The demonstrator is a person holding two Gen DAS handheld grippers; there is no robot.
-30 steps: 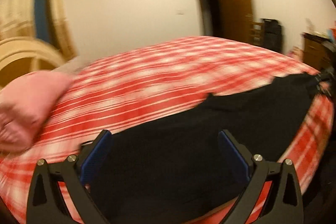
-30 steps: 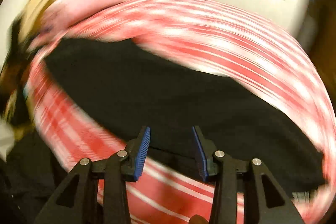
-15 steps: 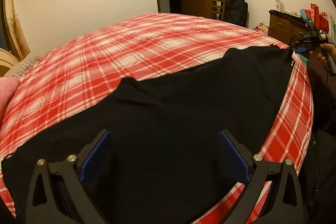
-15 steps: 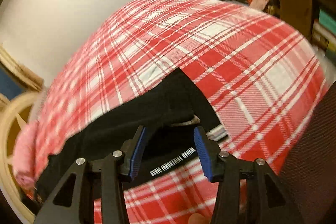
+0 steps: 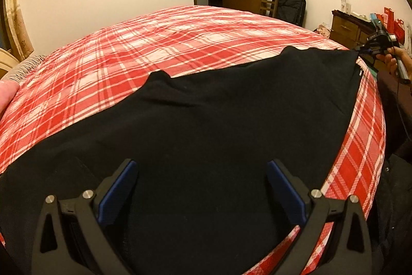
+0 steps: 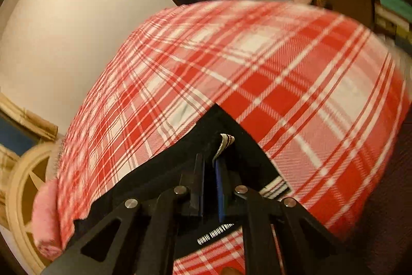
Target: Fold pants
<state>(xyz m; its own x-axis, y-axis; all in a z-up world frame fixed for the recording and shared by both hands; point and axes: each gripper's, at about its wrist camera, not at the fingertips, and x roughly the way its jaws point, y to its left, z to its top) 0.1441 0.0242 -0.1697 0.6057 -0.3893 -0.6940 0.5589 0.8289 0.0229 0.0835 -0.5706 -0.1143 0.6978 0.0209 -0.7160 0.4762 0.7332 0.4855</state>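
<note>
Pants [image 5: 206,125] fill left claw's [image 5: 202,191] wide-apart view; right claw [image 6: 209,187] pinches their waistband.

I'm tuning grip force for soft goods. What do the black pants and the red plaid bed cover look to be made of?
The black pants look like a matte, soft knit, perhaps cotton jersey: no sheen, gentle rumples, a striped woven tab at the waistband where the right gripper pinches. The red-and-white plaid bed cover looks like thin woven cotton, flat and dull, with fine wrinkles.
</note>
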